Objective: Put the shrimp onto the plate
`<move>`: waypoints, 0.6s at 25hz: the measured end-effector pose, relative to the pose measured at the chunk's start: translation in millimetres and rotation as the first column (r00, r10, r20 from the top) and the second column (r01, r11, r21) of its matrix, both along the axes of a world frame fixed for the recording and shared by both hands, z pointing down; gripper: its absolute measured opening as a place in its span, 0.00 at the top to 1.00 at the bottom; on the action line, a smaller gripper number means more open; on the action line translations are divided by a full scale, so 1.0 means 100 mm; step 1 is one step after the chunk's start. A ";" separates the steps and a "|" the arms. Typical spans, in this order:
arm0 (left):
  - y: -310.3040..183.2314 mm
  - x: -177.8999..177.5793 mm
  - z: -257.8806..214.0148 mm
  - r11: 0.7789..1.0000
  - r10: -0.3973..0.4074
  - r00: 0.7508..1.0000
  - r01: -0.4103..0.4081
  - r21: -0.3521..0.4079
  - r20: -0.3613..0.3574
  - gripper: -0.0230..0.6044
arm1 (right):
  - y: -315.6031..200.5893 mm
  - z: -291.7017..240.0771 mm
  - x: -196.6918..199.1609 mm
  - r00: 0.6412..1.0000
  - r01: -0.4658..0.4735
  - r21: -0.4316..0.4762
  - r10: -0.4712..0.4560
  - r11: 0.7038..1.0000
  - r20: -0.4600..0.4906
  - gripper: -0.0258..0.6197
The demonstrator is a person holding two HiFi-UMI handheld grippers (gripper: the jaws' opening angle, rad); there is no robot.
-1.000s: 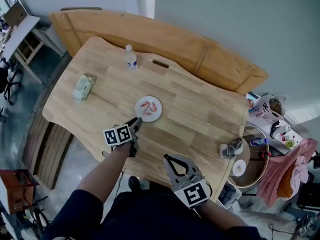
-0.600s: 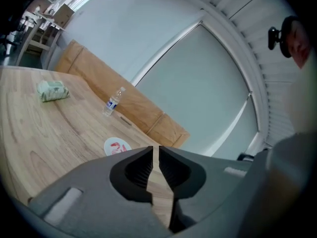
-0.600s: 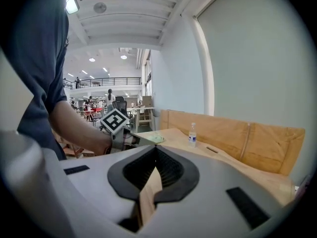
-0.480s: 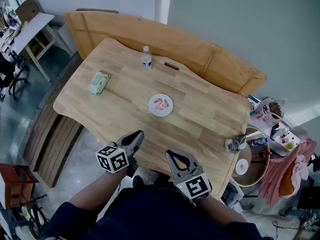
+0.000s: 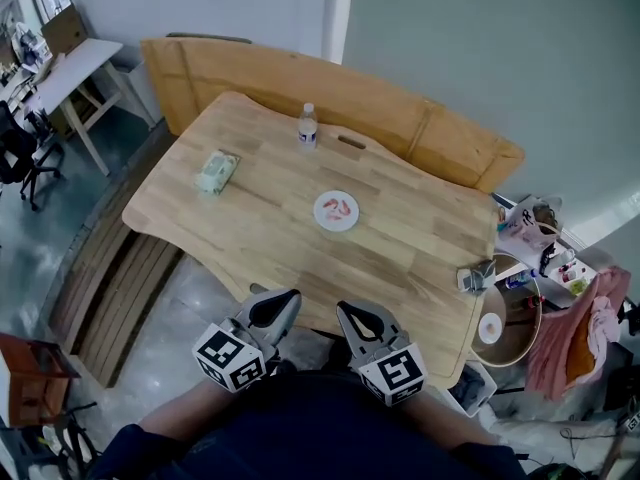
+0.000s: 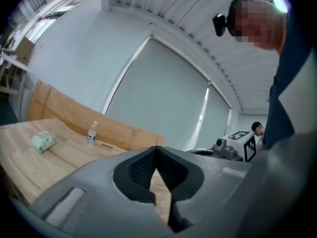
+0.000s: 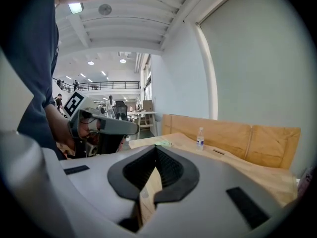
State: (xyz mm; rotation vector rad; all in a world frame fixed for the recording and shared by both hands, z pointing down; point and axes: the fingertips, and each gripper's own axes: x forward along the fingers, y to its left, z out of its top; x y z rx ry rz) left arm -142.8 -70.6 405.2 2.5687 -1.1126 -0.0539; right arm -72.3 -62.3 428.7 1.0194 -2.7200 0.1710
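Observation:
A small white plate (image 5: 337,211) sits in the middle of the wooden table (image 5: 270,238), with pink shrimp (image 5: 341,207) lying on it. Both grippers hang close to my body, off the table's near edge and far from the plate. My left gripper (image 5: 283,301) is shut with nothing in it; in the left gripper view its tips (image 6: 156,148) meet over the bare tabletop. Beside it, my right gripper (image 5: 352,315) is shut too and holds nothing, its jaws touching at the tip (image 7: 156,147) in the right gripper view.
A water bottle (image 5: 307,128) stands at the table's far edge and a green tissue pack (image 5: 216,171) lies at the left. A grey device (image 5: 475,277) rests on the right corner. A long wooden board (image 5: 400,118) leans behind the table; a round cluttered stand (image 5: 505,313) is at the right.
My left gripper has drawn back from the plate's near rim to my body and its jaws have shut. The view has backed away from the table. The shrimp stay on the plate.

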 end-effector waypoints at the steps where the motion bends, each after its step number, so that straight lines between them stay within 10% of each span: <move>1: 0.09 0.01 -0.05 0.999 0.015 0.999 -0.016 0.037 0.028 0.95 | 0.05 -0.02 -0.02 1.000 -0.012 0.003 0.012 1.000 0.005 0.95; 15: 0.74 0.25 -0.20 0.960 0.146 0.974 -0.182 0.212 0.176 0.96 | 0.43 -0.09 -0.20 0.997 -0.074 0.042 0.072 0.996 0.038 0.95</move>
